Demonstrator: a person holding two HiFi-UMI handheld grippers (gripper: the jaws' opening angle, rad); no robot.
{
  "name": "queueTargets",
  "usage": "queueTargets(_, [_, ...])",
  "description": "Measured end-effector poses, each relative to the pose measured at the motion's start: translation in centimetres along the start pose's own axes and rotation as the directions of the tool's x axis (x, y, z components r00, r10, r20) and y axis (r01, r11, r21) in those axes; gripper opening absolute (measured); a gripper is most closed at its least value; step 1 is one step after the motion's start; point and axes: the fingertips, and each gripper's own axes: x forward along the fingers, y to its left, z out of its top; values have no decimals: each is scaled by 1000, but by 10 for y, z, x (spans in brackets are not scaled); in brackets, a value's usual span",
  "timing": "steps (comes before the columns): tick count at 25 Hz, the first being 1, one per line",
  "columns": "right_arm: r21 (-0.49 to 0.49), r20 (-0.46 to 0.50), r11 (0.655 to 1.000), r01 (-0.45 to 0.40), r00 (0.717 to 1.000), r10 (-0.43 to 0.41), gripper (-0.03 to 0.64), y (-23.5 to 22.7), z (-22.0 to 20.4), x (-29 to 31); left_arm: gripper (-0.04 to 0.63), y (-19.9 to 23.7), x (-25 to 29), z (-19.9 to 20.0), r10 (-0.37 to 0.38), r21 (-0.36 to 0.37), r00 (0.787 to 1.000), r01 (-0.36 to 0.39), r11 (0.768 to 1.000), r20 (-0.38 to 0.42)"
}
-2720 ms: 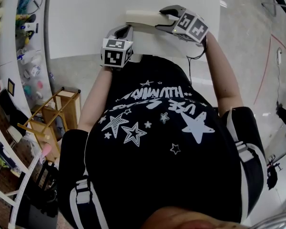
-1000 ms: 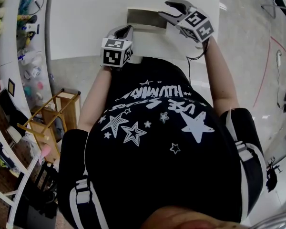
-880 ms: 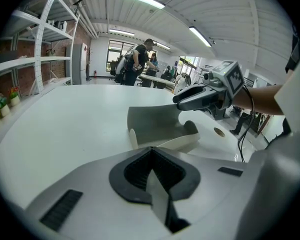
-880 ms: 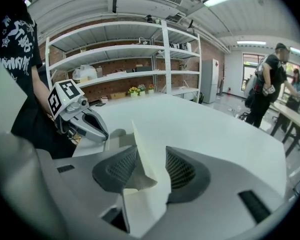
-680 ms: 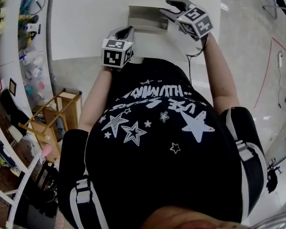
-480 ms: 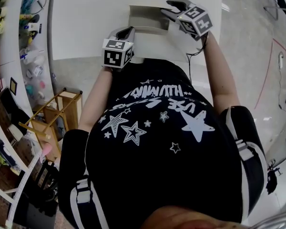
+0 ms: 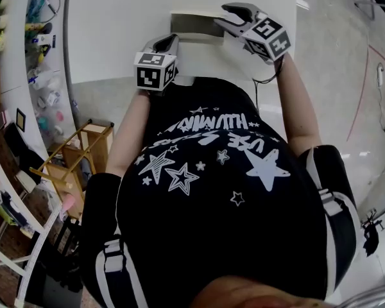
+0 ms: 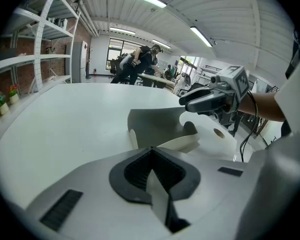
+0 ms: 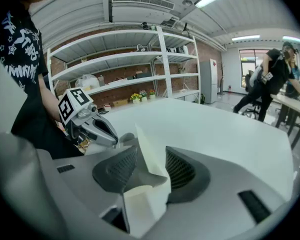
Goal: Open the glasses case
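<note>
On smooth white table (image 7: 115, 24), boxy cream glasses case (image 7: 196, 25)

— What carries everything here?
— A white table (image 7: 115, 24); it fills the upper middle of the head view; its near edge runs in a curve down the left.
— And what lies on it?
— A cream glasses case (image 7: 196, 25), top centre; its base sits on the tabletop; its lid stands raised, grey inside.
</note>
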Motion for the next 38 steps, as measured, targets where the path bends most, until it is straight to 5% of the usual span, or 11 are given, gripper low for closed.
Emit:
queueTargets(15, [175, 185, 979, 109, 973, -142, 183, 31, 38, -21, 12, 26, -24, 26, -94, 28, 993, 93, 995, 70])
queueTargets(20, [254, 205, 942, 222, 939, -276, 150, 51, 58, -12, 12, 44, -53, 36, -191, 69, 979, 186, 980, 77])
queueTargets(26, [349, 286, 900, 260, 885, -367, 143, 91, 89, 15, 12, 83, -89, 45, -282, 98, 954, 273, 957, 98])
queueTargets(31, [436, 297, 834, 339, 820, -489, 96, 135, 105, 25, 12, 106, -120, 39, -371, 138, 925, 359, 923, 79])
queueTargets(38, [607, 272, 691, 392, 715, -644, 51, 183, 90, 13, 12, 124, -153, 29, -449, 164, 891, 435, 885, 62])
